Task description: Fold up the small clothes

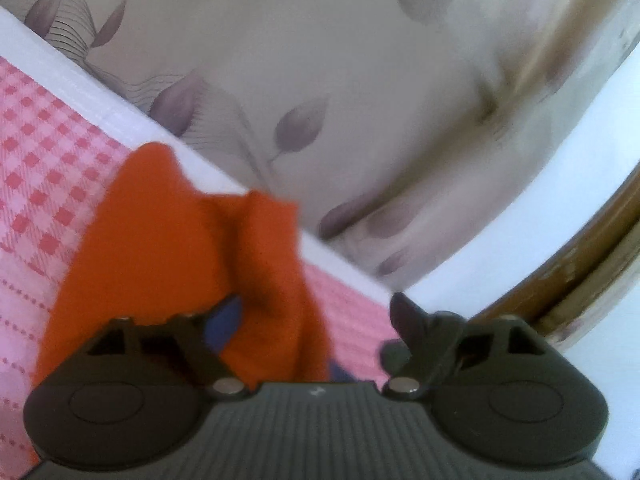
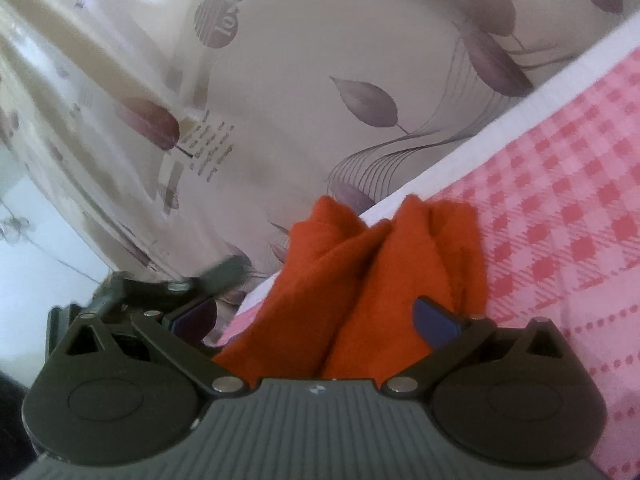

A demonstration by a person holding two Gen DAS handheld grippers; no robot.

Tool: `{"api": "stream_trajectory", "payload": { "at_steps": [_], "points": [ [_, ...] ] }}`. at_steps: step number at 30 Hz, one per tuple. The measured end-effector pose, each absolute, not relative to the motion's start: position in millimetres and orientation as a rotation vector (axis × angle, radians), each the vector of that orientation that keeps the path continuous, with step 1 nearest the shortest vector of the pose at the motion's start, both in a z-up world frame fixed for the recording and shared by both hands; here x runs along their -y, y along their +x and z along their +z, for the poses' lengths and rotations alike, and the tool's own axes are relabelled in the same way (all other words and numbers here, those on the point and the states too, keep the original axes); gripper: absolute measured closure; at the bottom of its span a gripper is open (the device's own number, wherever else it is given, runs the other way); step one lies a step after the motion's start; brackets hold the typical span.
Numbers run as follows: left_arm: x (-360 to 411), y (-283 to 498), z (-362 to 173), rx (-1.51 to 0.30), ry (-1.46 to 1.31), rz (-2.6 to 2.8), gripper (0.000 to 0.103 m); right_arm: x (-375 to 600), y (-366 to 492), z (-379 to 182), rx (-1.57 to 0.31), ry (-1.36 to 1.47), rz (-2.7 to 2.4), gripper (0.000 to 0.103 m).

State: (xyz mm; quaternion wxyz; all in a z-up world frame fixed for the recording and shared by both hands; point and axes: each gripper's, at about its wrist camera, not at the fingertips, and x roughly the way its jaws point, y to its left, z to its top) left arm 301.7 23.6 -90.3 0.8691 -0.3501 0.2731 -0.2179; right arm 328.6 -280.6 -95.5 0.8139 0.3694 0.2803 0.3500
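Observation:
An orange garment [image 1: 168, 248] lies bunched on the pink checked cloth [image 1: 44, 168] near its white far edge. In the left wrist view it drapes between my left gripper's [image 1: 316, 320] wide-apart fingers, covering the blue pad [image 1: 224, 324] of the left finger; nothing is pinched. In the right wrist view the same orange garment [image 2: 360, 280] sits folded in ridges between my right gripper's [image 2: 316, 316] spread fingers; the blue pads [image 2: 434, 324] stand apart on either side of it. The garment's near part is hidden under both gripper bodies.
The white border [image 1: 132, 120] of the pink cloth [image 2: 560, 220] runs along a wall with purple leaf wallpaper [image 2: 360, 100]. A brown wooden frame [image 1: 592, 264] stands at the right in the left view. The other gripper [image 2: 168, 284] shows at the left of the right view.

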Motion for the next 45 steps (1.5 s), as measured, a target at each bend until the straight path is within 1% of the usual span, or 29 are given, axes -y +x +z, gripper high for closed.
{"api": "stream_trajectory", "payload": {
  "at_steps": [5,8,10,12,14,18,19,21,23,24,25,26,28,29,30,33,34,36,38,40,42,43,44,45],
  "points": [
    [-61,268,-88,-0.478,-0.777,-0.446,0.021,284,336,-100,-0.623,0.825,0.758,0.0],
    [-75,259,-106,-0.505,-0.719,-0.39,0.02,289,343,-100,-0.666,0.904,0.744,0.001],
    [-71,254,-116,-0.509,-0.675,-0.432,0.02,288,346,-91,-0.686,0.915,0.726,0.003],
    [-60,244,-117,-0.45,-0.628,-0.504,0.02,283,349,-77,-0.691,0.877,0.731,0.003],
    [-45,239,-116,-0.425,-0.601,-0.587,0.02,273,358,-67,-0.755,0.82,0.722,0.003],
    [-15,232,-122,-0.439,-0.518,-0.77,0.02,255,373,-62,-0.847,0.756,0.731,0.01],
    [-11,233,-125,-0.455,-0.505,-0.799,0.02,250,376,-59,-0.859,0.733,0.737,0.013],
    [-14,235,-126,-0.456,-0.548,-0.859,0.02,236,384,-54,-0.883,0.665,0.743,0.019],
    [-23,237,-130,-0.445,-0.61,-0.862,0.02,220,393,-55,-0.925,0.577,0.716,0.022],
    [-27,240,-131,-0.46,-0.631,-0.849,0.02,213,395,-56,-0.949,0.528,0.705,0.033],
    [-30,240,-133,-0.466,-0.651,-0.839,0.02,206,396,-57,-0.969,0.464,0.69,0.049],
    [-33,240,-133,-0.459,-0.669,-0.83,0.02,201,393,-58,-0.97,0.401,0.679,0.056],
    [-40,235,-130,-0.418,-0.675,-0.803,0.02,207,388,-59,-0.942,0.384,0.684,0.067],
    [-41,232,-129,-0.396,-0.669,-0.788,0.02,211,385,-58,-0.92,0.379,0.676,0.071],
    [-45,231,-127,-0.372,-0.671,-0.772,0.02,215,382,-56,-0.894,0.374,0.664,0.078],
    [-63,234,-126,-0.29,-0.732,-0.7,0.02,229,377,-41,-0.798,0.383,0.668,0.088],
    [-71,233,-128,-0.268,-0.762,-0.672,0.02,234,376,-36,-0.779,0.386,0.672,0.09],
    [-82,231,-130,-0.258,-0.812,-0.629,0.02,244,376,-29,-0.753,0.393,0.684,0.091],
    [-88,236,-135,-0.285,-0.859,-0.615,0.02,258,378,-26,-0.742,0.395,0.686,0.091],
    [-89,240,-139,-0.321,-0.871,-0.611,0.02,269,381,-31,-0.755,0.42,0.673,0.091],
    [-89,238,-137,-0.319,-0.845,-0.619,0.02,272,384,-42,-0.789,0.483,0.723,0.091],
    [-88,236,-134,-0.31,-0.82,-0.614,0.02,274,383,-47,-0.794,0.536,0.73,0.085],
    [-86,236,-133,-0.309,-0.8,-0.614,0.02,276,384,-51,-0.805,0.589,0.727,0.083],
    [-82,239,-132,-0.319,-0.792,-0.618,0.02,277,385,-56,-0.821,0.639,0.738,0.073]
  ]
}}
